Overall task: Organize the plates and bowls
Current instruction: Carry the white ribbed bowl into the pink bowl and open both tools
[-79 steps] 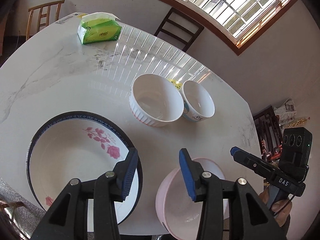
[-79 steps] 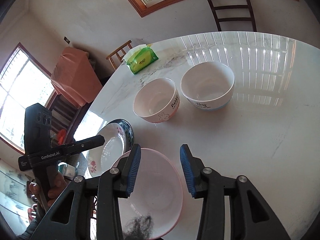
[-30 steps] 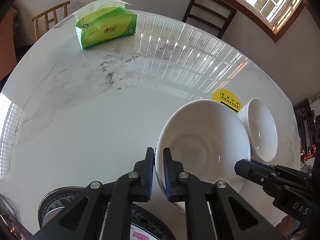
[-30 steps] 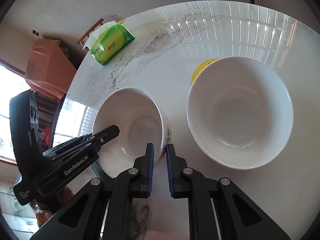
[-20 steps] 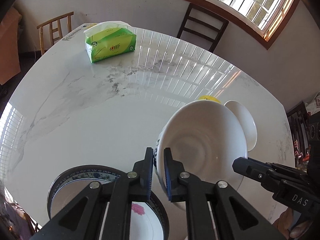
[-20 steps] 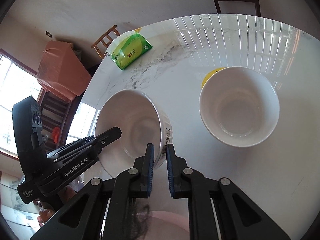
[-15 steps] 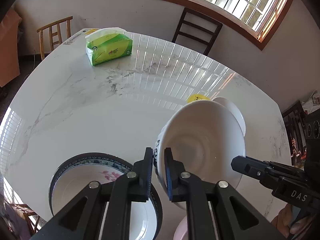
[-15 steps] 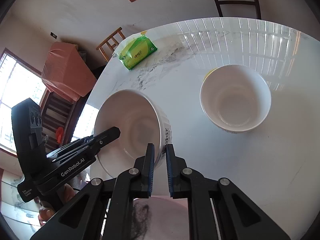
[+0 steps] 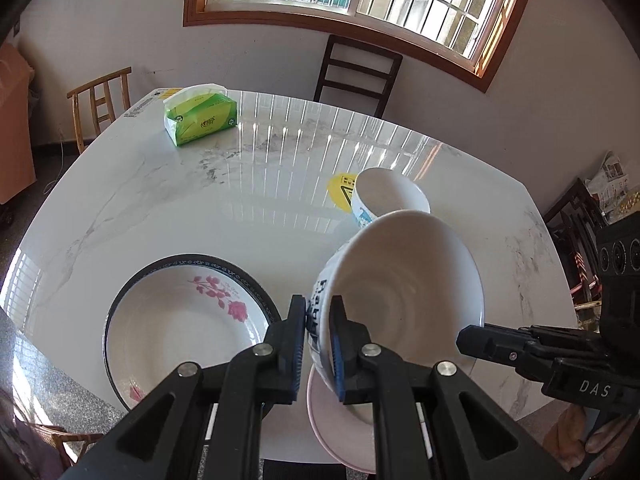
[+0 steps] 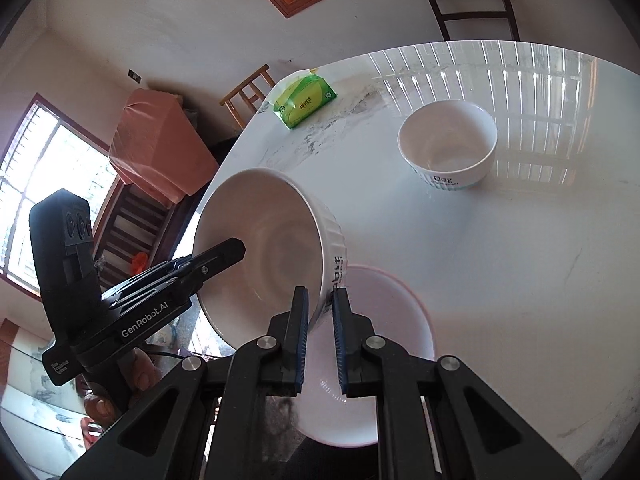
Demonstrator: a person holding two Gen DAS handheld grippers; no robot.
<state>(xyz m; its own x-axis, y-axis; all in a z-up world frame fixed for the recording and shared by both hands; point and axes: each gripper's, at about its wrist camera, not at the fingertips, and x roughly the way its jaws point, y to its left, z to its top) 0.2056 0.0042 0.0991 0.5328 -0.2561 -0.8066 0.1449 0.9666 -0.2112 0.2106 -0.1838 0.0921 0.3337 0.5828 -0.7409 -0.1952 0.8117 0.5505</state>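
Observation:
A white ribbed bowl (image 9: 404, 280) (image 10: 260, 256) hangs tilted in the air, held at two spots on its rim. My left gripper (image 9: 320, 332) is shut on its near left rim. My right gripper (image 10: 320, 312) is shut on the rim by the printed letters. Each gripper shows in the other's view: the right gripper (image 9: 472, 340) and the left gripper (image 10: 236, 248). Just below the held bowl lies a pink shallow bowl (image 9: 340, 420) (image 10: 388, 320) near the table's front edge. A blue-rimmed flowered plate (image 9: 180, 320) sits to its left. A small white bowl (image 9: 388, 192) (image 10: 448, 148) stands farther back.
The white marble table (image 9: 160, 200) (image 10: 500, 260) carries a green tissue pack (image 9: 200, 118) (image 10: 304, 100) at the far left and a yellow sticker (image 9: 340, 190) beside the small bowl. Chairs stand around the table, a dark chair (image 9: 356, 76) at the back.
Both grippers, open over the near dishes at first, closed on the ribbed bowl's rim. Over the last second they lifted it and drew it back over the pink bowl.

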